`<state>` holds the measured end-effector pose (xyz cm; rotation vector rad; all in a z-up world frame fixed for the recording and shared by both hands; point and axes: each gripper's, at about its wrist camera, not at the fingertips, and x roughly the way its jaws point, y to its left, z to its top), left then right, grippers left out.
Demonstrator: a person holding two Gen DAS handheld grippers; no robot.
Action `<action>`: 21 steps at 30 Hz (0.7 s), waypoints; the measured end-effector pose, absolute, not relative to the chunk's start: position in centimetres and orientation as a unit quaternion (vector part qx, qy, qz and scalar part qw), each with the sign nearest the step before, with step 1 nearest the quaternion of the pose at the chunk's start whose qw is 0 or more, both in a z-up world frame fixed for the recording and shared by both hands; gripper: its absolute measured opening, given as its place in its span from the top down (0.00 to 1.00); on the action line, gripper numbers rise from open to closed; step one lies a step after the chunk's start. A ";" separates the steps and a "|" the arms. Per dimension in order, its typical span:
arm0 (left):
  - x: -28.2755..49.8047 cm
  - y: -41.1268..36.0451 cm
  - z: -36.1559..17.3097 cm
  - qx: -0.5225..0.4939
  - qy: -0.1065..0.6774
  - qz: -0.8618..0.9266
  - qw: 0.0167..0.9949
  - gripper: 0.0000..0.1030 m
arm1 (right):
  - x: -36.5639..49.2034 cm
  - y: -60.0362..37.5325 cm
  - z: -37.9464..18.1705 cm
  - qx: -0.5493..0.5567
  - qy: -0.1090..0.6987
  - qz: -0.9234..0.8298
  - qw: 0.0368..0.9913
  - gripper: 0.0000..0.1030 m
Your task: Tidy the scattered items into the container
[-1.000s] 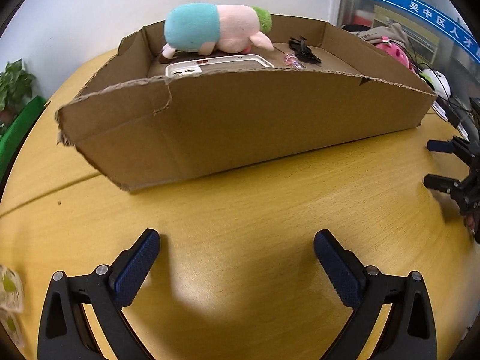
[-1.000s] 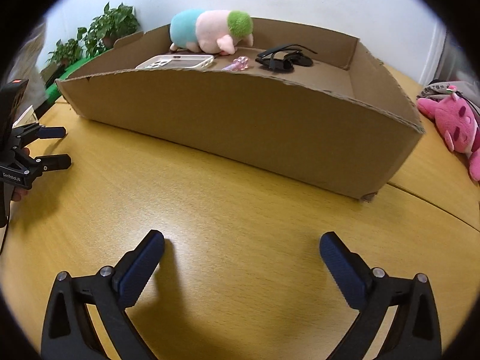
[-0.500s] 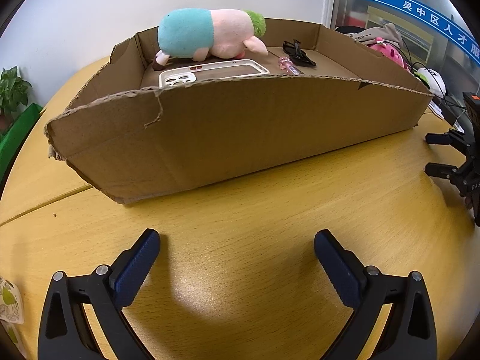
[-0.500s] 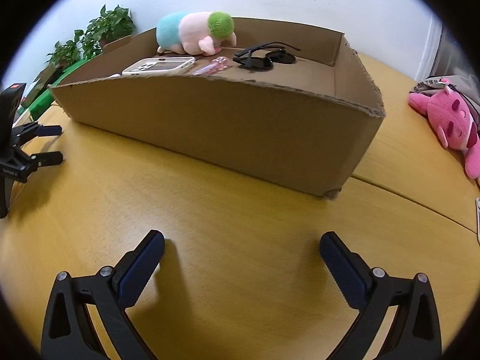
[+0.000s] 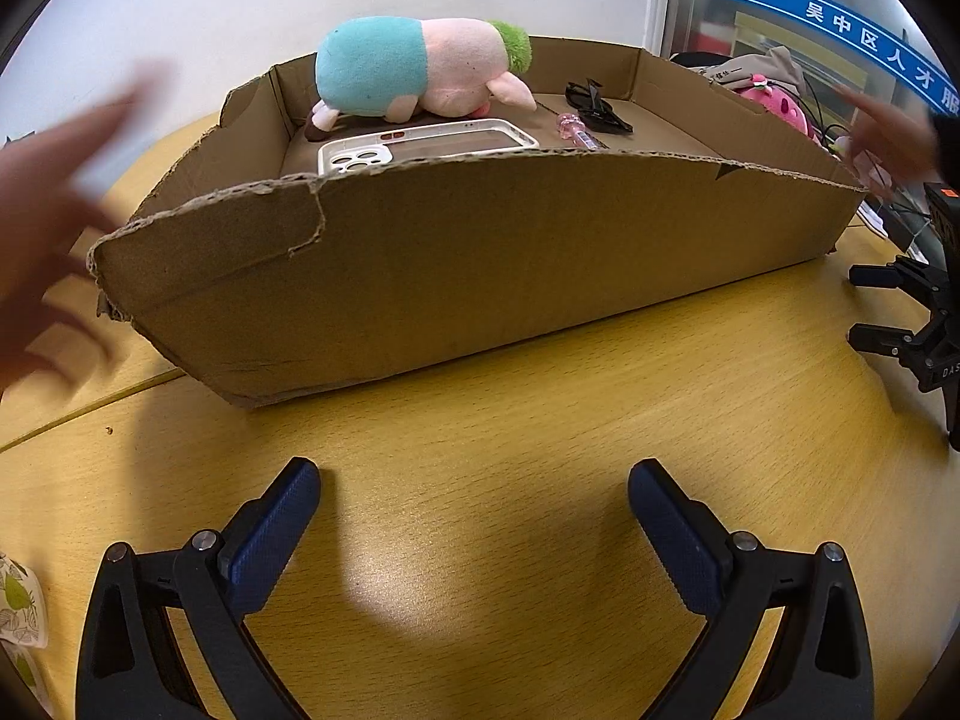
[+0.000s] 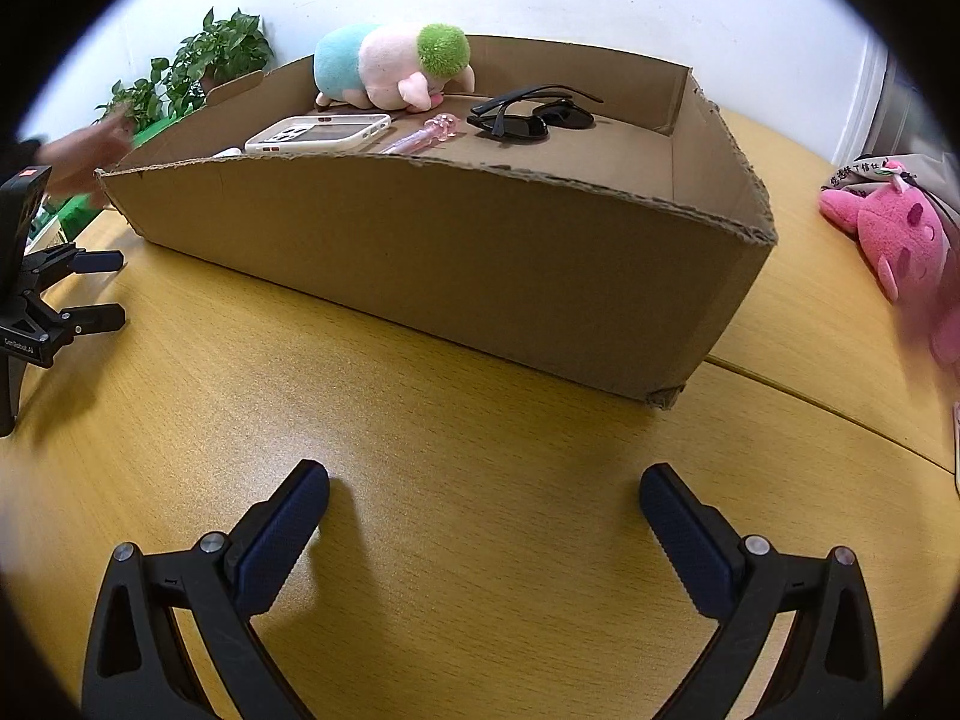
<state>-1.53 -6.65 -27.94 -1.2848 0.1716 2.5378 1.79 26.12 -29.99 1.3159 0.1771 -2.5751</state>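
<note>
Left claw [image 5: 474, 492] is spread wide with nothing between its blue pads, sitting low over the yellow wooden table [image 5: 540, 420]. Right claw [image 6: 483, 501] is the same deal: wide apart, empty, low over the table, just in front of the cardboard box [image 6: 480, 252].

The box sits on the table ahead of both claws, with its near wall torn along the top edge. Inside it, against the far wall, lies a plush pig [image 6: 390, 66] (teal back end, pink body, green fuzzy head). In front of the pig is a white phone case [image 6: 318, 135], then a small pink translucent thing [image 6: 429, 132] I can't make out properly, and black sunglasses [image 6: 531, 117] further to the right.

Outside the box, a pink plush toy [image 6: 894, 228] lies on the table well off to the right. Green potted plants [image 6: 198, 66] stand behind the box's left end.

Two blurred bare hands show in the left view, one [image 5: 42, 228] by the box's left end, one [image 5: 888, 132] by its right.
</note>
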 end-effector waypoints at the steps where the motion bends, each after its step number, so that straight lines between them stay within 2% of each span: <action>1: -1.5 -6.6 -27.9 -0.446 0.060 0.881 0.145 0.00 | 1.8 26.1 -30.0 0.451 0.061 -0.882 0.122 0.00; 21: -1.4 -6.4 -28.0 -0.446 0.059 0.882 0.143 0.00 | 1.7 26.2 -30.0 0.451 0.060 -0.883 0.120 0.00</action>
